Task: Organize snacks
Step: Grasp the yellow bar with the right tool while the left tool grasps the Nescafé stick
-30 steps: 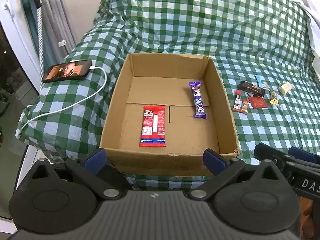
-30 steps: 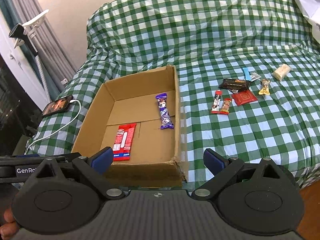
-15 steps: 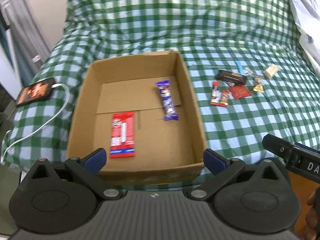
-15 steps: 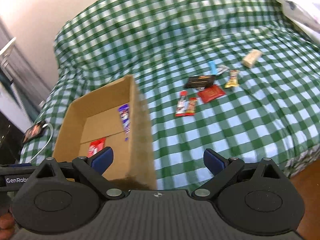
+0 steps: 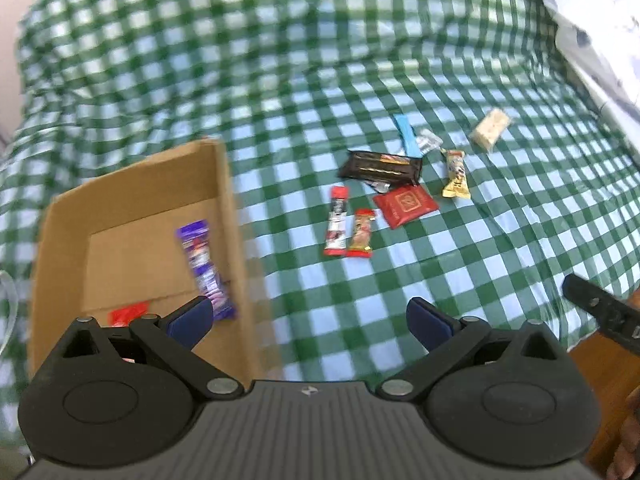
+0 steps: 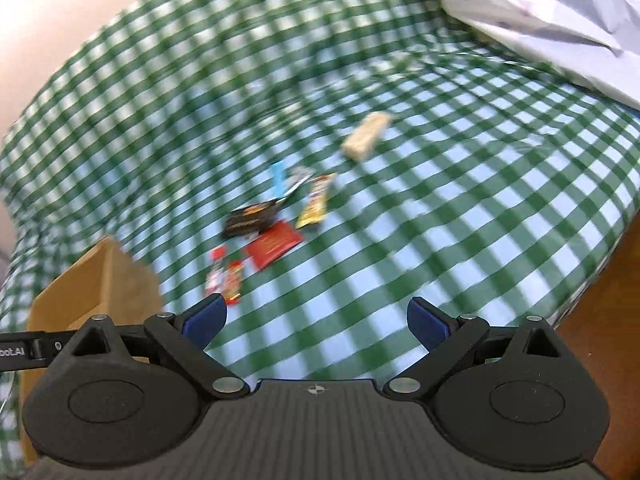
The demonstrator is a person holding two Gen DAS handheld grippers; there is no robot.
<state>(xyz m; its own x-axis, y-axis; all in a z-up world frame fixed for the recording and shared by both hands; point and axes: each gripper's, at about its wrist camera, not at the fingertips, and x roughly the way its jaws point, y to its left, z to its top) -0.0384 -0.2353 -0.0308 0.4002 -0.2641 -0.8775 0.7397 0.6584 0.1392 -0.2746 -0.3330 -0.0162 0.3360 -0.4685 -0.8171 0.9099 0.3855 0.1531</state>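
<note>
Green-and-white checked cloth [image 5: 320, 92] covers the bed that carries everything, with a pale crumpled sheet [image 6: 540, 8] bunched at its far right corner and brown wooden floor [image 6: 600, 300] showing past the near right edge. Both views are smeared by motion blur. At the left gripper [image 5: 308, 316] the 2 blue-tipped fingers [image 5: 190, 318] stand wide apart with nothing between them, held above the near edge of the bed; the right gripper [image 6: 316, 316] is likewise spread wide and empty, and its left finger [image 6: 204, 318] overlaps the near end of the snack row in that view. Just beyond the left finger of the left gripper sits an open cardboard box [image 5: 232, 216] toward the left edge, holding a purple bar [image 5: 204, 268] along its right wall and a red packet [image 5: 128, 314] mostly hidden behind the finger. On the bare cloth right of the box, well apart from it, lie the loose snacks: a red-and-white stick [image 5: 336, 220] touching a small red-and-yellow bar [image 5: 362, 234], a flat red sachet [image 5: 406, 204], a dark wrapper [image 5: 380, 166], a blue stick [image 5: 406, 136] beside a silvery wrapper [image 5: 428, 142], a yellow bar [image 5: 456, 174], and farthest right a pale beige block [image 5: 490, 132] alone. Part of the other gripper's black body [image 5: 600, 312] enters the left view at the right edge, with fingers of the person's hand [image 5: 628, 440] at the bottom right corner.
</note>
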